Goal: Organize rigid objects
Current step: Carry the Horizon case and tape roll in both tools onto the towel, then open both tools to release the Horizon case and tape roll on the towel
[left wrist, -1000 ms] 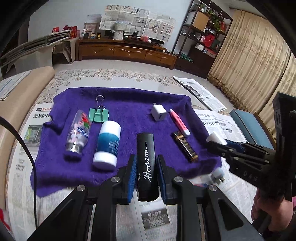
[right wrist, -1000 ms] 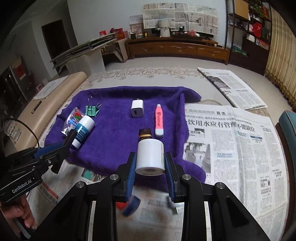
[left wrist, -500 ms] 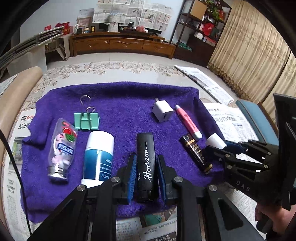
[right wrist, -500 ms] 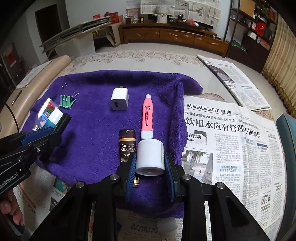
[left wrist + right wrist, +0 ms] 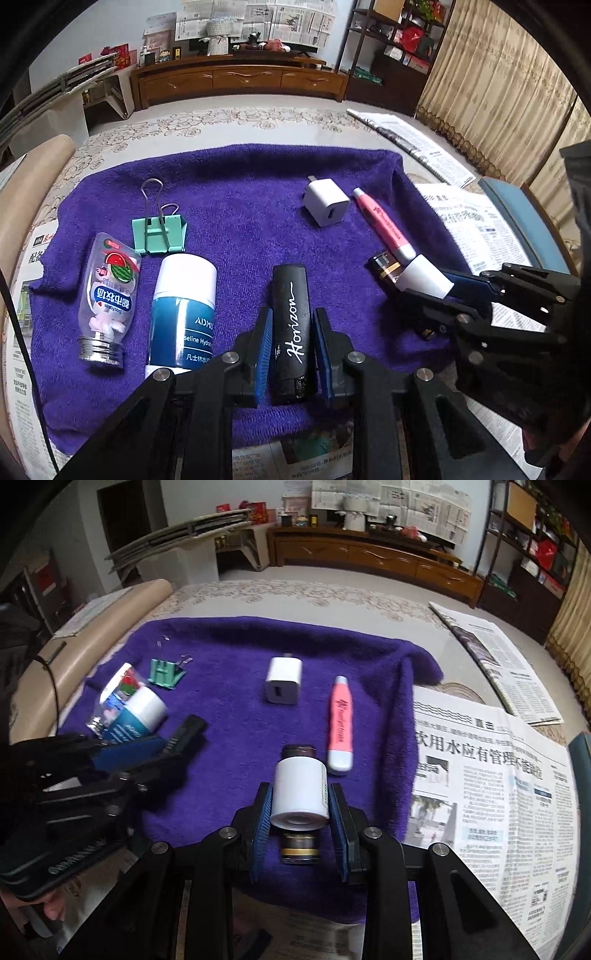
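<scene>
Purple towel: 6 items laid out: clear candy bottle, green binder clip, blue-white tube, white charger, pink highlighter, brown-gold lighter.

Left gripper: clamped on black "Horizon" case, low over towel's near edge.

Right gripper: clamped on white roll, above lighter.

Status, judged: 2 placements left.
</scene>
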Action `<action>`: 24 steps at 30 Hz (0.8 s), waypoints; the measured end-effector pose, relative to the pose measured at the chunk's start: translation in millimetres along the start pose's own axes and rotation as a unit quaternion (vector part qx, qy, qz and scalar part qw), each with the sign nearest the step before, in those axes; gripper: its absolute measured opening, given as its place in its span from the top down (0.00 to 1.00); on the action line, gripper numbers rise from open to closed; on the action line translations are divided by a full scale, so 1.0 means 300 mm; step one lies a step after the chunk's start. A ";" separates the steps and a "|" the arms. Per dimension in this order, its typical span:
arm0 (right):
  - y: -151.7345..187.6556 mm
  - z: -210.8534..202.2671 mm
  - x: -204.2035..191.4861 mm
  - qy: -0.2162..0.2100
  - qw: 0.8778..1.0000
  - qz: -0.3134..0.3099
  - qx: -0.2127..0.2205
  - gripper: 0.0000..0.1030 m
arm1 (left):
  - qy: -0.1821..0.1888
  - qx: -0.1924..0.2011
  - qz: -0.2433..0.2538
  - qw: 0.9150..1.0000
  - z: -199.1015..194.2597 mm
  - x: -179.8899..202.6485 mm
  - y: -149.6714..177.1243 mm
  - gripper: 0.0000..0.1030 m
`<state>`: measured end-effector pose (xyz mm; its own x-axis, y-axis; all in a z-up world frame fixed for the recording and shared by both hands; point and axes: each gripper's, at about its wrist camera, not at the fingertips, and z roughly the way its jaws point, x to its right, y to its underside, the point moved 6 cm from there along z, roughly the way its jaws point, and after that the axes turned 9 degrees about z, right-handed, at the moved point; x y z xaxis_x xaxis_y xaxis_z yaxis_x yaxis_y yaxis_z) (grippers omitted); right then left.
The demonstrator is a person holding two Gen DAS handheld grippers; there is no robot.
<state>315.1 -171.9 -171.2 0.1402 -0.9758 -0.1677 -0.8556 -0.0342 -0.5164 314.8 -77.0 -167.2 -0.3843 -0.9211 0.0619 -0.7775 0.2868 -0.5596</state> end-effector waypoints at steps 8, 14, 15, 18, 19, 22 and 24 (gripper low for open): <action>0.029 0.020 -0.057 -0.058 0.998 -0.017 -0.018 0.71 | -0.005 -0.002 -0.002 1.000 0.001 -0.037 0.009 0.79; 0.048 0.049 -0.072 -0.080 0.995 -0.039 -0.033 0.71 | 0.016 -0.005 0.004 1.000 0.001 -0.056 0.008 0.79; 0.049 0.051 -0.072 -0.083 0.995 -0.039 -0.036 0.71 | 0.014 -0.009 0.013 1.000 0.004 -0.050 0.009 0.79; 0.051 0.054 -0.075 -0.094 0.994 -0.046 -0.039 0.71 | 0.005 -0.022 0.046 0.999 0.013 -0.024 0.014 0.79; 0.050 0.055 -0.075 -0.099 0.993 -0.049 -0.041 0.71 | 0.003 -0.024 0.050 0.998 0.015 -0.018 0.015 0.79; 0.047 0.060 -0.077 -0.107 0.992 -0.054 -0.049 0.71 | 0.001 -0.027 0.053 0.998 0.015 -0.018 0.014 0.79; 0.044 0.063 -0.085 -0.106 0.991 -0.061 -0.052 0.71 | 0.001 -0.028 0.051 0.998 0.015 -0.019 0.012 0.79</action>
<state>309.8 -143.5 -189.6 0.3380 -0.8964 -0.2869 -0.8709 -0.1823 -0.4565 316.5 -71.8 -173.4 -0.4645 -0.8856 0.0084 -0.7608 0.3942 -0.5156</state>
